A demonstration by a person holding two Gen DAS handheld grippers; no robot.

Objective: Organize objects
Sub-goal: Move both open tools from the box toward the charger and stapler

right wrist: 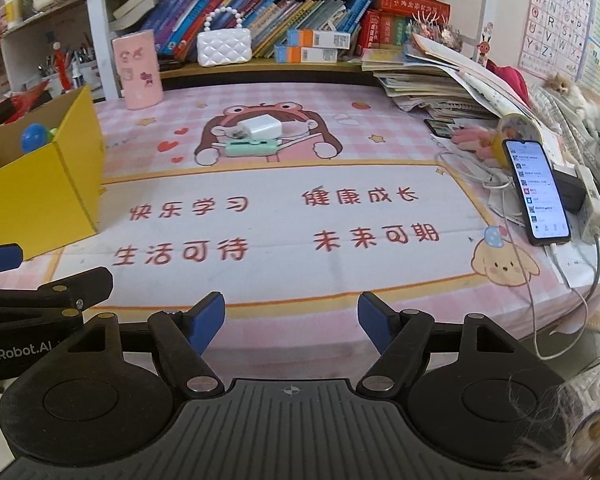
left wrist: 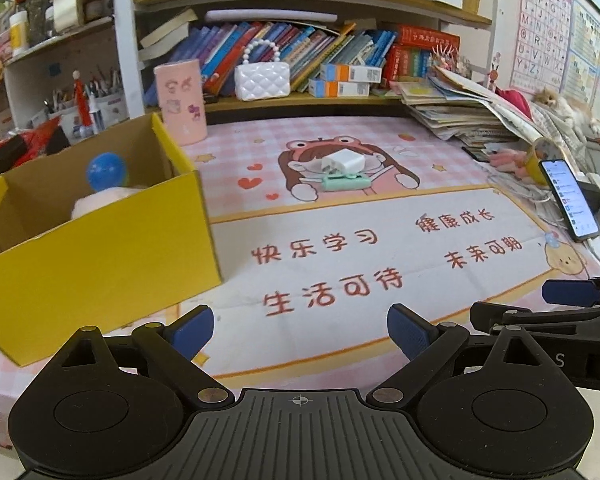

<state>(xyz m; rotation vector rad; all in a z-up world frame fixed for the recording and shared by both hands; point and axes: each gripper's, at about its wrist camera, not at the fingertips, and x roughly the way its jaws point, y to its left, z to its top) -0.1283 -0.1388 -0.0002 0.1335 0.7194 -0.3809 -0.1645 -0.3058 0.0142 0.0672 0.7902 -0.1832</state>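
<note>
Left jaws: the left gripper [left wrist: 300,334] has its blue pads spread wide with nothing between them, released above the near part of the desk mat.
Right jaws: the right gripper [right wrist: 291,320] is likewise spread apart and empty, hanging over the near edge of the mat; in the left wrist view its fingers reach in at the right border.
Desk mat: the pink checked mat [right wrist: 284,220] covers the desk, with red characters in a white panel and a cartoon girl printed above them.
White charger: a white plug adapter [left wrist: 342,163] lies on the cartoon girl's face, well ahead of both grippers.
Green item: a mint green flat gadget [left wrist: 346,182] lies just in front of the charger, touching or nearly touching it.
Yellow box: an open yellow cardboard box [left wrist: 100,256] stands on the left of the desk, close to the left gripper; a blue ball [left wrist: 106,170] and something pale pink lie inside.
Pink cup: a pink cylinder [left wrist: 183,102] with stickers stands upright behind the box.
Phone: a lit phone [right wrist: 537,192] leans at the right edge, beside cables and a stack of papers.
Shelf: books and a white quilted handbag [left wrist: 262,79] sit on the shelf behind the desk.
</note>
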